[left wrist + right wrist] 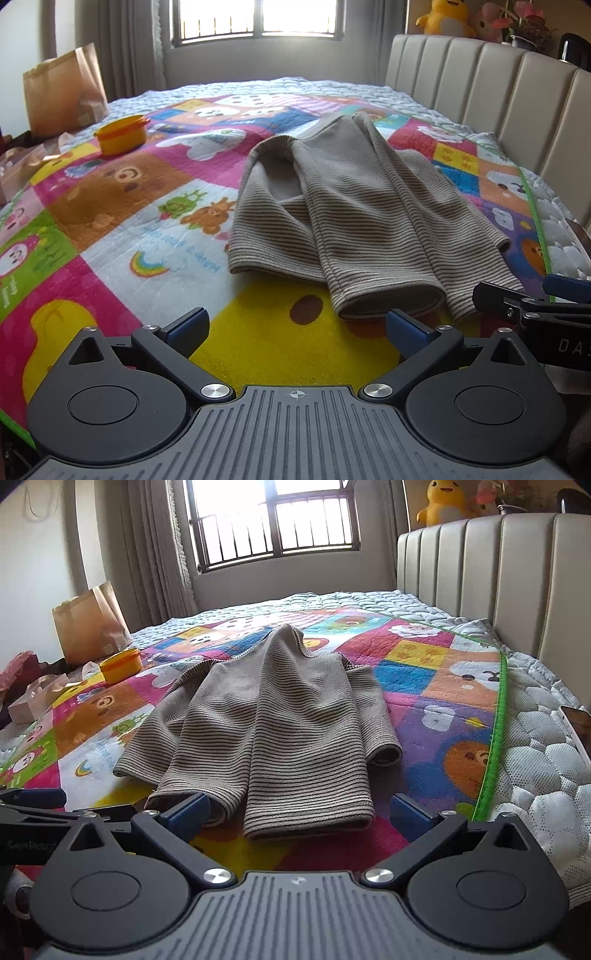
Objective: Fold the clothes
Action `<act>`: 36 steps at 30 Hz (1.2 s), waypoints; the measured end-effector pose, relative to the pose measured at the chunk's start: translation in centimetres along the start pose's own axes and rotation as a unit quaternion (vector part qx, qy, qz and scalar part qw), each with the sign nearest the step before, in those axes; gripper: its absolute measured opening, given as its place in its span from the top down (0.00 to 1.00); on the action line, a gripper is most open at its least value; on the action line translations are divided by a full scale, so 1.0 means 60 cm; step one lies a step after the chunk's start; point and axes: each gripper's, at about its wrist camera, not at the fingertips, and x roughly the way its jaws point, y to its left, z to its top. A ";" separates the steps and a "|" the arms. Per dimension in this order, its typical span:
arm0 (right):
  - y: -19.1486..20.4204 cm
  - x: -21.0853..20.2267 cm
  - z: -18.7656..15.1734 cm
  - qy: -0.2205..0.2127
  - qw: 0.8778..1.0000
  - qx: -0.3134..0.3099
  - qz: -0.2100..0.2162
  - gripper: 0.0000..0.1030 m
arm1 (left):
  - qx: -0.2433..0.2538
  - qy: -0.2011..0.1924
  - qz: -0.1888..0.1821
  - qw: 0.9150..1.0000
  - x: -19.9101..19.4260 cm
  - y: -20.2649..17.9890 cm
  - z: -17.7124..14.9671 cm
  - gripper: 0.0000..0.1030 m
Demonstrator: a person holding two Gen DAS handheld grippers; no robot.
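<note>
**Striped garment bunched on the quilt, both grippers empty at its near hem**

Left wrist view: your left gripper (297, 328) sits low over the patchwork quilt (122, 221) with its fingers spread apart and nothing between them. The striped garment (347, 214) lies ahead and to the right, rumpled into long lengthwise folds.

Right wrist view: your right gripper (299, 808) is likewise spread wide, squarely facing the striped garment's (269, 720) near hem, likely lined up to pinch that edge. An orange tub (121, 668) stands well clear.
</note>
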 end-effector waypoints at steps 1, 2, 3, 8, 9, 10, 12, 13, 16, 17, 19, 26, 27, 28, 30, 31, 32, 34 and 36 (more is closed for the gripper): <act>0.000 0.001 0.000 0.001 1.000 0.000 0.000 0.00 | 0.000 0.011 0.000 1.000 0.000 -0.001 0.007 0.00; 0.001 0.002 -0.001 0.003 1.000 0.000 0.000 0.00 | 0.001 0.017 -0.001 1.000 0.004 0.001 0.005 0.00; 0.001 0.002 -0.001 0.004 1.000 0.001 -0.001 0.00 | 0.000 0.016 -0.002 1.000 0.009 0.003 -0.001 0.00; 0.004 0.007 -0.003 0.010 1.000 0.002 -0.002 0.00 | 0.000 0.018 -0.004 1.000 0.024 0.009 -0.023 0.00; 0.002 0.003 -0.001 0.009 1.000 0.004 -0.001 0.00 | -0.001 0.019 -0.005 1.000 0.024 0.010 -0.024 0.00; 0.001 0.003 -0.001 0.010 1.000 0.005 -0.001 0.00 | -0.001 0.021 -0.005 1.000 0.023 0.009 -0.024 0.00; 0.000 0.007 -0.001 0.013 1.000 0.006 -0.001 0.00 | -0.001 0.020 -0.006 1.000 0.022 0.010 -0.028 0.00; 0.001 0.008 -0.002 0.014 1.000 0.006 -0.002 0.00 | -0.002 0.021 -0.007 1.000 0.022 0.011 -0.029 0.00; 0.002 0.009 -0.003 0.016 1.000 0.007 -0.005 0.00 | -0.007 0.027 -0.011 1.000 0.024 0.014 -0.031 0.00; 0.003 0.009 -0.003 0.017 1.000 0.006 -0.005 0.00 | -0.008 0.030 -0.012 0.999 0.026 0.015 -0.031 0.00; 0.004 0.008 -0.002 0.017 1.000 0.005 -0.005 0.00 | -0.010 0.031 -0.014 0.999 0.026 0.016 -0.032 0.00; 0.006 0.010 -0.001 0.020 1.000 0.002 -0.005 0.00 | -0.013 0.036 -0.016 0.999 0.024 0.017 -0.029 0.00; 0.006 0.010 -0.002 0.020 1.000 0.001 -0.005 0.00 | -0.013 0.037 -0.016 0.999 0.024 0.017 -0.029 0.00; 0.006 0.011 -0.002 0.021 1.000 0.002 -0.005 0.00 | -0.013 0.037 -0.017 0.999 0.024 0.017 -0.029 0.00; 0.005 0.013 -0.001 0.022 1.000 0.003 -0.005 0.00 | -0.013 0.038 -0.018 0.999 0.024 0.017 -0.027 0.00; 0.005 0.014 -0.002 0.023 1.000 0.003 -0.006 0.00 | -0.013 0.039 -0.018 0.999 0.024 0.017 -0.026 0.00; 0.005 0.015 -0.002 0.025 1.000 0.002 -0.006 0.00 | -0.012 0.039 -0.018 0.999 0.024 0.017 -0.025 0.00; 0.006 0.018 -0.001 0.027 1.000 0.001 -0.008 0.00 | -0.012 0.040 -0.019 0.999 0.025 0.017 -0.023 0.00; 0.006 0.018 -0.001 0.027 1.000 0.001 -0.008 0.00 | -0.012 0.041 -0.020 0.999 0.025 0.017 -0.021 0.00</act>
